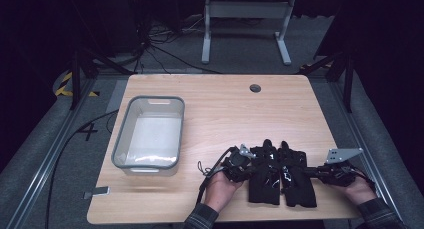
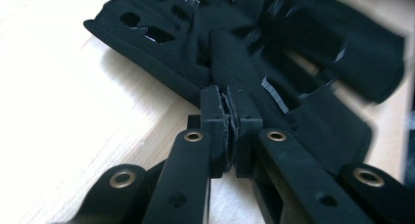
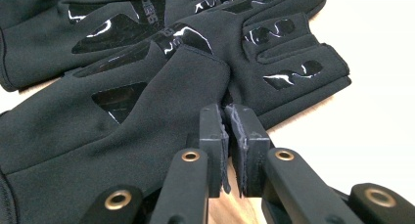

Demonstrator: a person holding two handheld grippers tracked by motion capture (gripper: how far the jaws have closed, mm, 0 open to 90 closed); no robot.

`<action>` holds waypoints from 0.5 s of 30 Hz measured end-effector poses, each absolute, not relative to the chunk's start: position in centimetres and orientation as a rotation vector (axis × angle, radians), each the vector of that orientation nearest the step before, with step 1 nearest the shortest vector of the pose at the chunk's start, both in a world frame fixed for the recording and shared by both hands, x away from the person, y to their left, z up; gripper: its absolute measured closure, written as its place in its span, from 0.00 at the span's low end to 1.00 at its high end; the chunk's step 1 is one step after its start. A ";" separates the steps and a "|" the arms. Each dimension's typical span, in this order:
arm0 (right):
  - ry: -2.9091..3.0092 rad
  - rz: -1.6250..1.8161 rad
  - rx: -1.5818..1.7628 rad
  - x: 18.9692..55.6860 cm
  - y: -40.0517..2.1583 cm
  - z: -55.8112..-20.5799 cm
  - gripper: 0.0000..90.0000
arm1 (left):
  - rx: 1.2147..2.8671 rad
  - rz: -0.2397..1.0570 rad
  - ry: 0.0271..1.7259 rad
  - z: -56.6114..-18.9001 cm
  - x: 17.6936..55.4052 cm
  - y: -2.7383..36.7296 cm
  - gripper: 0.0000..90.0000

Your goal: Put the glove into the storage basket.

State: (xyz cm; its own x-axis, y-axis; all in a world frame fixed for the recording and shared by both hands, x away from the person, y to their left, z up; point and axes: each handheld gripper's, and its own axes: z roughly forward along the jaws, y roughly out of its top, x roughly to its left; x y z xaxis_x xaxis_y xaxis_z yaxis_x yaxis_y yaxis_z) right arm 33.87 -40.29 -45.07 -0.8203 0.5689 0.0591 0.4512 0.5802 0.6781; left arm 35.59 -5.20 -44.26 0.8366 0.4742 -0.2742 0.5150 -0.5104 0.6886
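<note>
Grippers (image 1: pixel 248 165) (image 1: pixel 312 172) pinching black gloves (image 1: pixel 281 175)

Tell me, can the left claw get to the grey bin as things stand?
Probably yes: bare table lies between the left claw and the grey bin, but the claw is shut on a black glove.

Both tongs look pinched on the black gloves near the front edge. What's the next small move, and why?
Probably lift both tongs slightly together. The left tongs pinch a fold of the left glove, the right tongs the right glove's edge; the grey bin waits at the left.
</note>
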 end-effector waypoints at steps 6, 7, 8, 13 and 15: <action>2.651 1.062 0.847 34.0 -39.7 -45.1 0.93 | 2.100 -0.124 0.675 -43.2 35.7 -4.7 0.97; 2.655 1.062 0.840 34.1 -39.4 -45.1 0.92 | 2.094 -0.127 0.663 -43.0 35.7 -4.7 0.97; 2.655 1.062 0.840 34.1 -39.4 -45.1 0.92 | 2.089 -0.127 0.650 -42.8 35.8 -4.7 0.97; 2.669 1.071 0.837 34.3 -38.6 -45.1 0.89 | 2.045 -0.160 0.610 -41.8 36.2 -4.9 0.97; 2.672 1.067 0.821 34.4 -38.1 -45.1 0.88 | 2.033 -0.166 0.599 -41.5 36.4 -4.9 0.97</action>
State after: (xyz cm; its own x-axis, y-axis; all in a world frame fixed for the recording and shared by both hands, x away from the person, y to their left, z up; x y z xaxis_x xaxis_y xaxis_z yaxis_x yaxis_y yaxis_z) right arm 34.42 -38.13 -45.08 -0.8390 0.5407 0.0615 0.4342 0.5970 0.6746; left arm 36.40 -4.94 -41.48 0.8697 0.3451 -0.3530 0.4774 -0.4059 0.7793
